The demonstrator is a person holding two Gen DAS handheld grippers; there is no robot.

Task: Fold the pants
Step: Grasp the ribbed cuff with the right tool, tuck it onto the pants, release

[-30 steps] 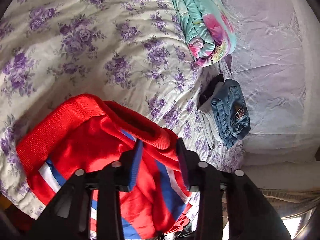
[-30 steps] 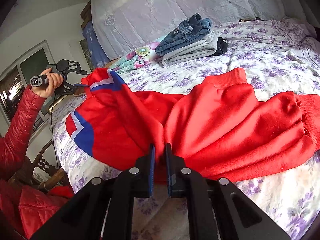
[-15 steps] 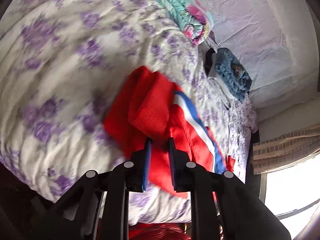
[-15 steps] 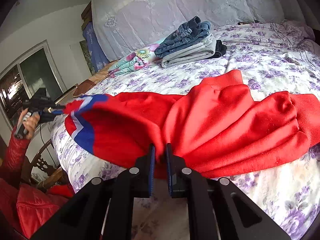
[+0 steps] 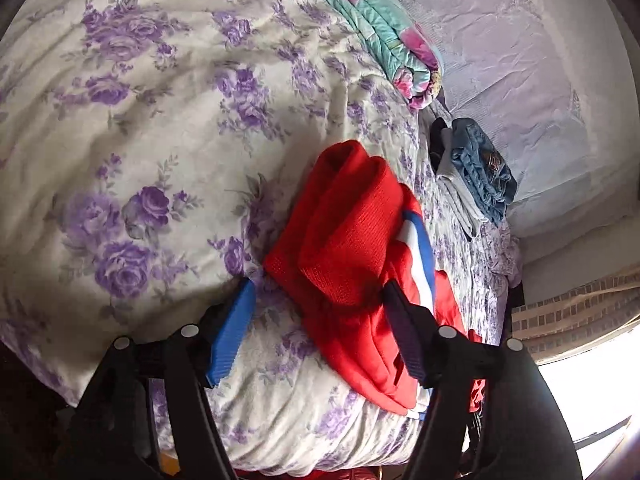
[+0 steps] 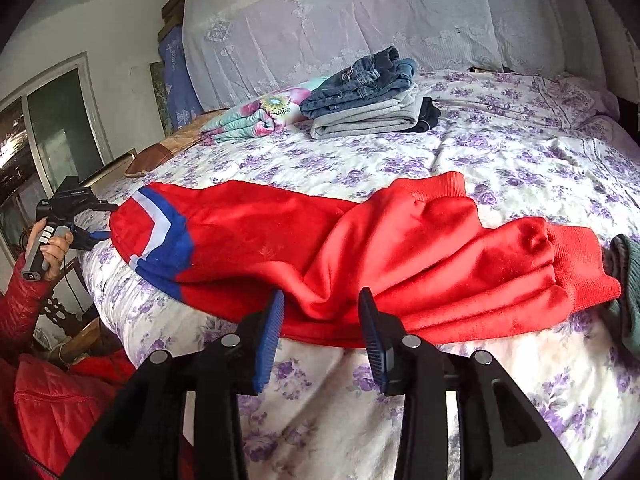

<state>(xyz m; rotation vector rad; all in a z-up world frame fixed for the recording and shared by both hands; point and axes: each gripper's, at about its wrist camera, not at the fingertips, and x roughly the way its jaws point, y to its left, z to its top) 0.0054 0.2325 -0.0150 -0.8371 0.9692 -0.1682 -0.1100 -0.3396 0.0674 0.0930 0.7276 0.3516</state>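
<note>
Red pants [image 6: 360, 248] stretched across the bed [image 6: 520, 152] near its edge, right tongs [image 6: 322, 300] opening, cloth between them unpinched, left tongs [image 5: 316, 292] opening around the waistband end, folded clothes [image 6: 368, 100] stacked beyond.

Red fleece pants with a blue and white chevron stripe [image 6: 360, 248] are lying lengthwise across the near edge of a bed covered by a cream quilt printed with purple roses [image 6: 500, 160]. In the right wrist view, the striped end is lying at the left and the ribbed cuffs at the right. A dark green knitted garment [image 6: 626, 280] is sitting just beside those cuffs at the far right. Farther back on the quilt, a stack of folded blue jeans over grey trousers [image 6: 368, 100] is resting, with a folded floral blanket in teal and pink [image 6: 256, 116] just left of it.
</note>
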